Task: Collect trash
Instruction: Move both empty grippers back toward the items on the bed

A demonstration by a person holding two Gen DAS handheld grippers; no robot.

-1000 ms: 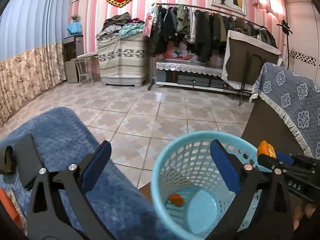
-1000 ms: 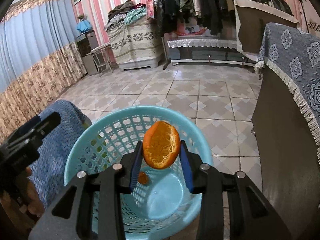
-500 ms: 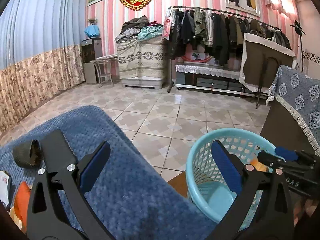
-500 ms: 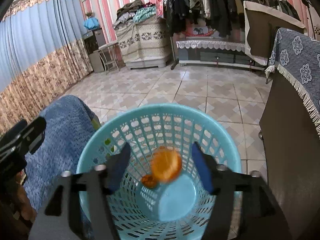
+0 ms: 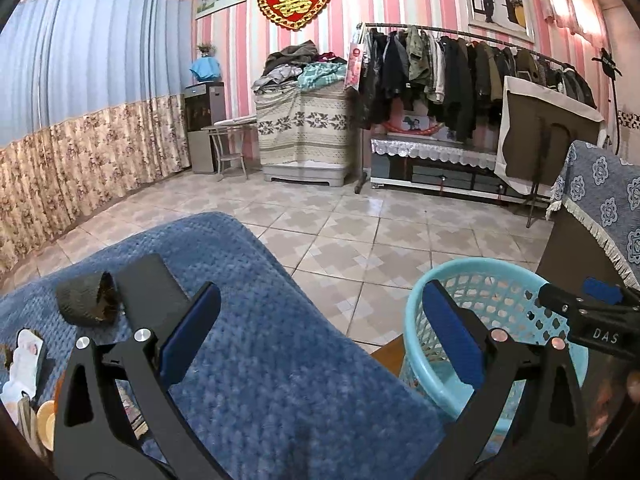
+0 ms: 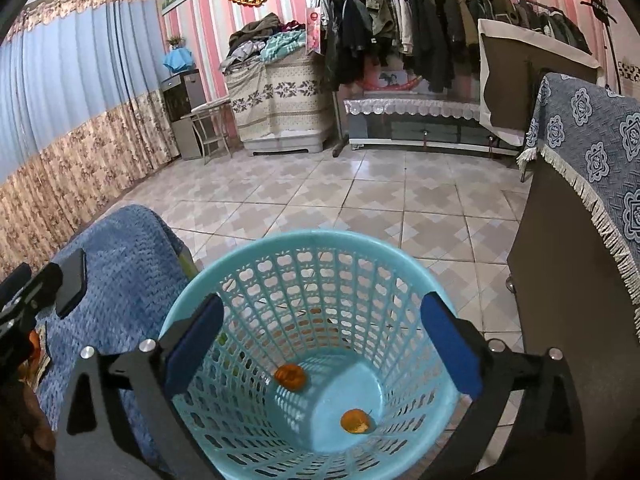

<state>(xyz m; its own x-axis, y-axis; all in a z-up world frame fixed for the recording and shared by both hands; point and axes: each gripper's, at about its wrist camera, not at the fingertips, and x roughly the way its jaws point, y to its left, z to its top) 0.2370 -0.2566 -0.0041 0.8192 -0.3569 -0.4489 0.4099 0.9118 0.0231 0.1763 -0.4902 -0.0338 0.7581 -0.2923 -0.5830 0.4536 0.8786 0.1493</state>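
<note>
The right hand-held gripper (image 6: 322, 344) hangs over the mouth of the turquoise basket (image 6: 248, 254) with its jaws spread wide and nothing between them; two orange peel pieces (image 6: 291, 377) lie on the basket's floor, one against the wall and one nearer the middle. The left hand-held gripper (image 5: 316, 336) is likewise spread and empty, above the blue blanket (image 5: 256, 344) that covers the surface beside the basket. More trash probably waits at the blanket's near left edge: a white wrapper (image 5: 24, 360), something orange (image 5: 46, 420) only partly in view, and a dark curled scrap (image 5: 86, 304) just beside a black phone (image 5: 150, 284), which is likely no trash. These bits look light, thin and crushable; a soft pinch across the scrap's raised curl or the wrapper's free edge should do, though the plush blanket may snag a low fingertip.
</note>
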